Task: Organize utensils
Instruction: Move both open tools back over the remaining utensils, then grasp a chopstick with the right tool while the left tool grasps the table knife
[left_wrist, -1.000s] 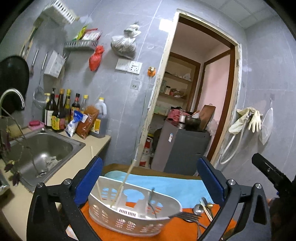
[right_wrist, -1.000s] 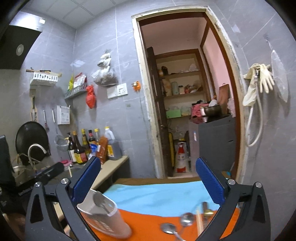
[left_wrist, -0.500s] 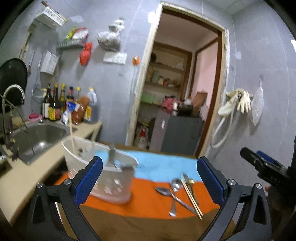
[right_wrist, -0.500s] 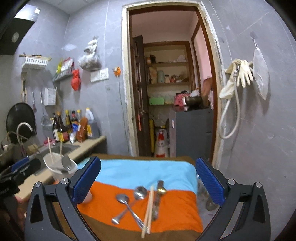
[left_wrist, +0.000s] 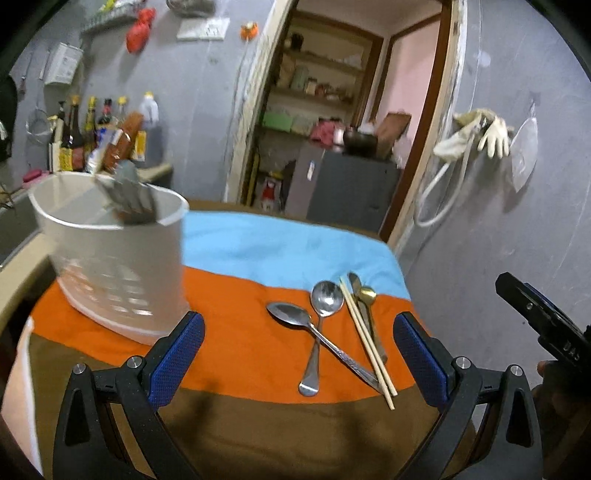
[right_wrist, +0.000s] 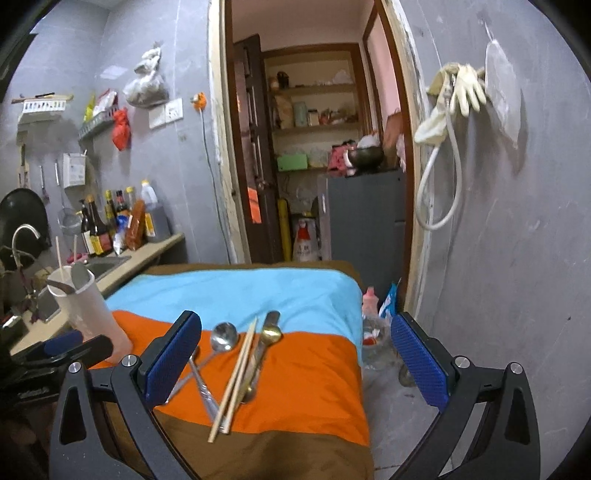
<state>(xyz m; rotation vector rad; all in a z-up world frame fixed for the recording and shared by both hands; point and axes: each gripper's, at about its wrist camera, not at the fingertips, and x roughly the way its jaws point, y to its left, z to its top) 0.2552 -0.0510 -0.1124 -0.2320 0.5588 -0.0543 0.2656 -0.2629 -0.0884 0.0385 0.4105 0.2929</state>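
At the left of my left view a white perforated holder (left_wrist: 110, 258) stands on the striped surface (left_wrist: 240, 339), blurred utensils inside. Right of centre lie two steel spoons (left_wrist: 314, 325), crossed, two chopsticks (left_wrist: 365, 339) and a gold spoon (left_wrist: 366, 295). My left tongs (left_wrist: 297, 354) and right tongs (right_wrist: 295, 354) are both spread, empty.

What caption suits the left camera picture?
Open left gripper above spoons and chopsticks on a striped cloth, beside a white holder.
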